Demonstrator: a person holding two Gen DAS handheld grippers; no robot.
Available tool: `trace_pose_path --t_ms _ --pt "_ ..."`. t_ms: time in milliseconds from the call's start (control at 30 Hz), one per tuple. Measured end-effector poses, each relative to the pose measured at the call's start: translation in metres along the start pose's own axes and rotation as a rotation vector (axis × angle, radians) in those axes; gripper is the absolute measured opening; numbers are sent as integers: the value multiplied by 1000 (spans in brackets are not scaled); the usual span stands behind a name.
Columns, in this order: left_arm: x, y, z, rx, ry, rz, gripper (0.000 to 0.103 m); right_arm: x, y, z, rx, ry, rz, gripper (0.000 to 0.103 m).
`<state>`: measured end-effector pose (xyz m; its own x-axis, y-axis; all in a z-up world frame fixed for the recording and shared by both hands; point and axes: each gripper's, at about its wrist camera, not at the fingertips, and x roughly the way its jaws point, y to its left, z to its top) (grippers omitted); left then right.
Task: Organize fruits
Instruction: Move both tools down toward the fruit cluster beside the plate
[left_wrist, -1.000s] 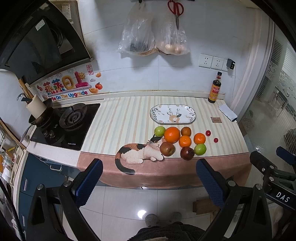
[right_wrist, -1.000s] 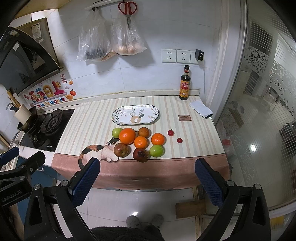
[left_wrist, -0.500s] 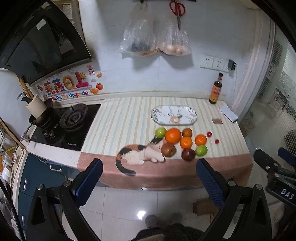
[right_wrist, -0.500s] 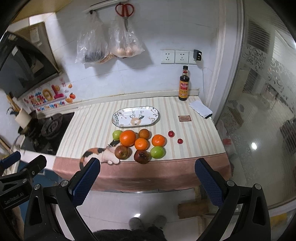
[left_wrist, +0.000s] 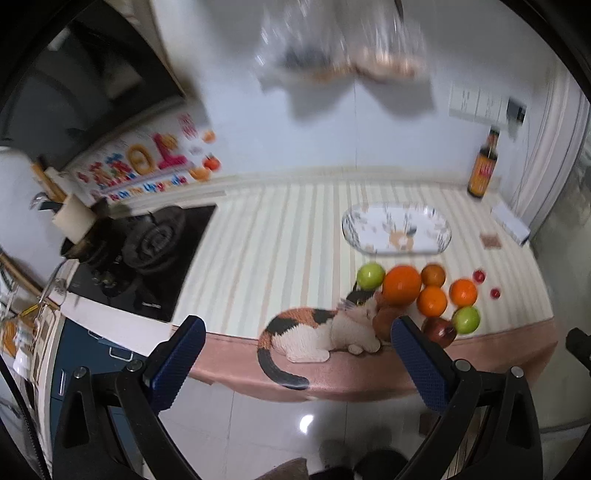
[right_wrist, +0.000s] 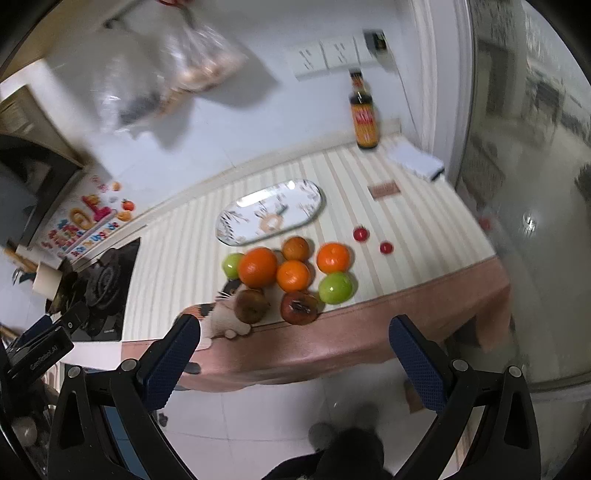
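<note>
Left blue-padded gripper (left_wrist: 295, 354) and right blue-padded gripper (right_wrist: 293, 349) hung spread wide, empty; cluster of oranges, apples (right_wrist: 291, 275) lay ahead at twelve o'clock, oval patterned plate (right_wrist: 310, 194) beyond.

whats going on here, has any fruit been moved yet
Nothing is held yet. A person holds the left gripper and right gripper open, short of the counter's edge. The fruit sits in a cluster on the striped counter, and the plate behind it is empty.
</note>
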<state>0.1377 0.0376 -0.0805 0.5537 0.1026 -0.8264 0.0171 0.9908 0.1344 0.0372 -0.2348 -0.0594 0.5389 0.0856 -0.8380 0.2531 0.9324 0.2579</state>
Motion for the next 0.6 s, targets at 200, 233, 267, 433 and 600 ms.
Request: trace_pose_path --t_ms 200,233,267,433,600 --pt "81 -40 27 160 126 -22 103 87 -34 22 66 102 3 103" --pt "92 -47 31 187 143 -28 103 103 -40 26 77 121 8 103" --pt "111 -59 38 230 179 -38 103 124 -48 30 95 156 25 102" --pt "179 -112 65 368 332 -93 103 211 -79 45 145 303 73 101" --pt "235 -166 76 525 433 -93 103 277 -104 51 199 408 107 101"
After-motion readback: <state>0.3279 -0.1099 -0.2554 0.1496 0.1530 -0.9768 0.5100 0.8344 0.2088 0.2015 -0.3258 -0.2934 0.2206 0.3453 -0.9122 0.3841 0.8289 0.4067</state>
